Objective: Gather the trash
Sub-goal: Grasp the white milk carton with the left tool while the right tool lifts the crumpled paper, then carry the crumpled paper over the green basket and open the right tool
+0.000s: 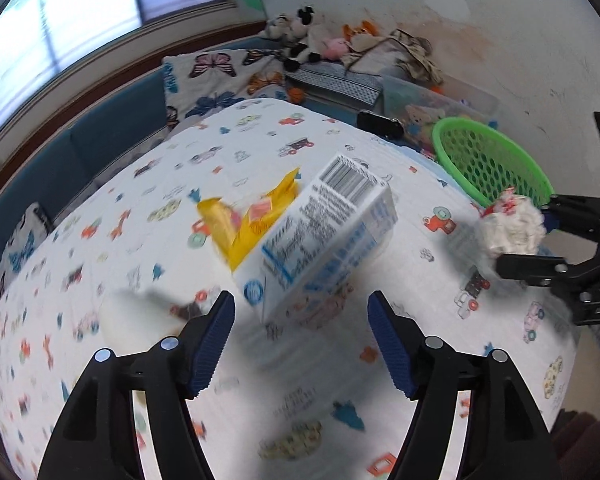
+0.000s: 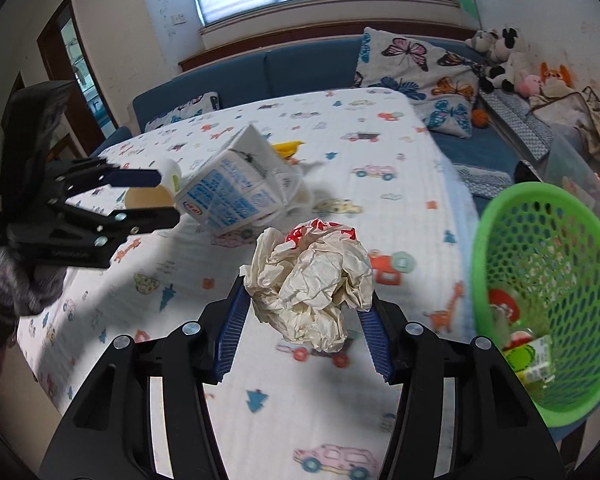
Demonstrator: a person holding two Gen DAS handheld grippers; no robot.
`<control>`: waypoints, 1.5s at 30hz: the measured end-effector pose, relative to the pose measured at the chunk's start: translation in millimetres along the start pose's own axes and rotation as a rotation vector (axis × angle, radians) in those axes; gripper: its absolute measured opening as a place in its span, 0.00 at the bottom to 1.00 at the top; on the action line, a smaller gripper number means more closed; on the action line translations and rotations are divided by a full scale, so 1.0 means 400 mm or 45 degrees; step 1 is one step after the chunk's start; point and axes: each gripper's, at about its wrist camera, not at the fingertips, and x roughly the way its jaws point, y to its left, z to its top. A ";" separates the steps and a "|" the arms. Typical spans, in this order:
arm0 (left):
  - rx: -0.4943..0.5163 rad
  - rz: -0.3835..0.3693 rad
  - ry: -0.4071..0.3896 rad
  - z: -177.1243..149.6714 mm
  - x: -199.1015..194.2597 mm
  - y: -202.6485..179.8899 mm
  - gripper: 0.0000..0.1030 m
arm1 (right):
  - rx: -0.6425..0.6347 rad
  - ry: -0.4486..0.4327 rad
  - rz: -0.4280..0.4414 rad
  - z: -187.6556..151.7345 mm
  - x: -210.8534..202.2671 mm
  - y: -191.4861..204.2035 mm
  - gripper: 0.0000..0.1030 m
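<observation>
A white and blue carton (image 1: 324,236) lies tilted on the printed table cover, just ahead of my open, empty left gripper (image 1: 301,312); it also shows in the right wrist view (image 2: 236,184). A yellow wrapper (image 1: 252,216) lies behind it. My right gripper (image 2: 306,300) is shut on a crumpled paper ball (image 2: 312,284), held above the table near the green mesh basket (image 2: 548,292). The paper ball also shows in the left wrist view (image 1: 512,224). The basket (image 1: 488,160) holds some trash.
A paper cup (image 2: 156,196) lies by the carton near the left gripper (image 2: 156,196). A blue sofa (image 2: 300,64) with butterfly pillows (image 2: 420,76) and stuffed toys (image 2: 508,64) stands behind the table. The table edge (image 2: 452,160) drops off next to the basket.
</observation>
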 end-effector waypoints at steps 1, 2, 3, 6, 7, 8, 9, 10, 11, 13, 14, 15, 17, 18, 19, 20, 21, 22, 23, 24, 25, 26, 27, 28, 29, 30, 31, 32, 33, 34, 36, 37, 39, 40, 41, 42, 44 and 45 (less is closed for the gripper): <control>0.014 -0.011 0.003 0.006 0.007 0.003 0.66 | 0.008 -0.001 -0.005 0.000 -0.005 -0.007 0.53; 0.028 -0.022 0.006 0.012 0.014 0.005 0.66 | 0.013 0.000 -0.008 0.002 -0.007 -0.012 0.53; 0.045 -0.031 0.007 0.018 0.021 0.005 0.67 | 0.021 0.000 -0.011 0.003 -0.011 -0.020 0.53; 0.117 -0.046 0.009 0.037 0.046 0.003 0.67 | 0.041 -0.002 -0.014 0.006 -0.020 -0.039 0.53; 0.132 -0.059 0.008 0.040 0.051 0.003 0.67 | 0.047 -0.002 -0.014 0.005 -0.019 -0.040 0.53; 0.145 -0.080 0.008 0.045 0.059 0.005 0.67 | 0.057 -0.001 -0.016 0.005 -0.019 -0.046 0.53; 0.154 -0.094 0.007 0.049 0.065 0.007 0.67 | 0.062 0.000 -0.019 0.006 -0.019 -0.050 0.53; 0.160 -0.104 0.003 0.051 0.068 0.008 0.67 | 0.066 0.001 -0.024 0.008 -0.018 -0.056 0.53; 0.168 -0.120 -0.002 0.055 0.072 0.010 0.67 | 0.069 0.002 -0.030 0.010 -0.016 -0.061 0.53; 0.176 -0.151 -0.004 0.061 0.084 0.014 0.67 | 0.079 0.005 -0.038 0.011 -0.014 -0.071 0.53; 0.176 -0.166 -0.002 0.065 0.092 0.016 0.67 | 0.085 0.006 -0.041 0.011 -0.014 -0.075 0.53; 0.175 -0.182 -0.001 0.066 0.098 0.017 0.67 | 0.088 0.006 -0.044 0.012 -0.014 -0.079 0.53; 0.170 -0.198 -0.009 0.068 0.104 0.020 0.67 | 0.097 0.003 -0.049 0.012 -0.015 -0.087 0.53; 0.165 -0.212 -0.013 0.069 0.107 0.022 0.66 | 0.102 0.003 -0.051 0.013 -0.015 -0.092 0.53; 0.159 -0.221 -0.018 0.070 0.109 0.024 0.66 | 0.104 0.002 -0.053 0.013 -0.015 -0.094 0.53; 0.153 -0.227 -0.025 0.070 0.109 0.026 0.66 | 0.106 0.002 -0.056 0.012 -0.014 -0.096 0.53; 0.151 -0.235 -0.028 0.070 0.108 0.028 0.65 | 0.110 0.004 -0.056 0.012 -0.014 -0.099 0.53; 0.153 -0.236 -0.030 0.069 0.108 0.027 0.65 | 0.112 0.004 -0.057 0.011 -0.014 -0.102 0.53; 0.161 -0.235 -0.030 0.069 0.108 0.024 0.65 | 0.113 0.004 -0.060 0.009 -0.015 -0.106 0.53; 0.170 -0.234 -0.030 0.069 0.107 0.021 0.65 | 0.114 0.006 -0.060 0.008 -0.015 -0.106 0.53; 0.180 -0.232 -0.032 0.070 0.107 0.017 0.65 | 0.118 0.008 -0.059 0.006 -0.015 -0.108 0.53; 0.184 -0.238 -0.032 0.072 0.107 0.015 0.65 | 0.120 0.008 -0.060 0.003 -0.017 -0.110 0.53; 0.187 -0.244 -0.031 0.074 0.107 0.014 0.66 | 0.122 0.009 -0.058 0.000 -0.018 -0.110 0.53; 0.193 -0.255 -0.027 0.077 0.110 0.011 0.68 | 0.123 0.010 -0.058 -0.001 -0.019 -0.109 0.53; 0.205 -0.256 -0.025 0.078 0.111 0.008 0.68 | 0.123 0.010 -0.060 -0.004 -0.021 -0.110 0.53; 0.220 -0.250 -0.021 0.081 0.115 0.002 0.68 | 0.123 0.011 -0.063 -0.003 -0.020 -0.109 0.53; 0.229 -0.249 -0.016 0.082 0.117 0.000 0.68 | 0.126 0.011 -0.064 -0.004 -0.021 -0.111 0.53; 0.239 -0.247 -0.011 0.084 0.120 -0.002 0.68 | 0.129 0.013 -0.063 -0.006 -0.022 -0.114 0.53; 0.246 -0.237 -0.011 0.085 0.124 -0.006 0.67 | 0.134 0.012 -0.067 -0.006 -0.023 -0.118 0.53; 0.247 -0.240 -0.011 0.085 0.125 -0.007 0.66 | 0.139 0.009 -0.068 -0.006 -0.025 -0.121 0.53; 0.240 -0.241 -0.019 0.085 0.121 -0.008 0.61 | 0.149 0.006 -0.069 -0.007 -0.029 -0.127 0.53; 0.234 -0.243 -0.022 0.085 0.119 -0.007 0.57 | 0.153 0.002 -0.073 -0.008 -0.031 -0.130 0.53; 0.219 -0.244 -0.031 0.083 0.110 -0.006 0.51 | 0.162 -0.004 -0.074 -0.009 -0.036 -0.136 0.53; 0.213 -0.242 -0.037 0.082 0.106 -0.006 0.47 | 0.166 -0.010 -0.077 -0.011 -0.040 -0.139 0.53; 0.205 -0.243 -0.044 0.081 0.099 -0.007 0.45 | 0.168 -0.014 -0.078 -0.012 -0.043 -0.139 0.53; 0.192 -0.239 -0.049 0.080 0.092 -0.007 0.41 | 0.170 -0.018 -0.079 -0.014 -0.046 -0.139 0.53; 0.168 -0.230 -0.058 0.080 0.083 -0.008 0.40 | 0.178 -0.030 -0.081 -0.017 -0.057 -0.144 0.53; 0.151 -0.224 -0.071 0.078 0.071 -0.009 0.40 | 0.181 -0.035 -0.082 -0.020 -0.062 -0.146 0.53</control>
